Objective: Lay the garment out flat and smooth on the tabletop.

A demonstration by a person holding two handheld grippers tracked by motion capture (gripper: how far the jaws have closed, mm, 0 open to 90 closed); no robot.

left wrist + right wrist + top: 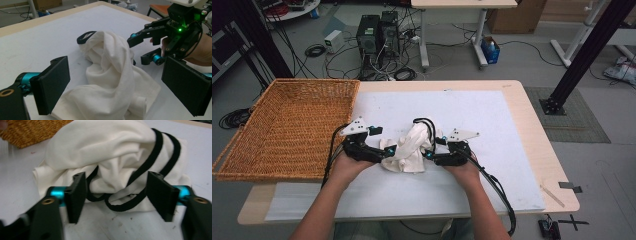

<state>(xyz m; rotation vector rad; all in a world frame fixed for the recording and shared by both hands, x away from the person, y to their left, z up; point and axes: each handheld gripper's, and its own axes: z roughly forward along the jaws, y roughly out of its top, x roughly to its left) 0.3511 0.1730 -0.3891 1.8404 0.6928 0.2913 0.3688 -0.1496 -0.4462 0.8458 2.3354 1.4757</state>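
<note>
A crumpled white cloth bag (409,150) with black straps lies on the white mat, near the table's front edge. My left gripper (388,150) comes at it from the left and my right gripper (430,150) from the right. In the left gripper view the bag (110,75) sits between the wide-apart jaws of the left gripper (115,65), untouched by the pads, and the right gripper (140,48) stands behind it. In the right gripper view the right gripper (117,182) straddles the bag's (105,150) lower fold and straps, jaws apart, no clear squeeze.
A large wicker basket (287,125) fills the table's left side, its corner visible beyond the bag (27,130). The white mat (462,110) covers most of the wooden table. Computer towers and cables stand on the floor behind.
</note>
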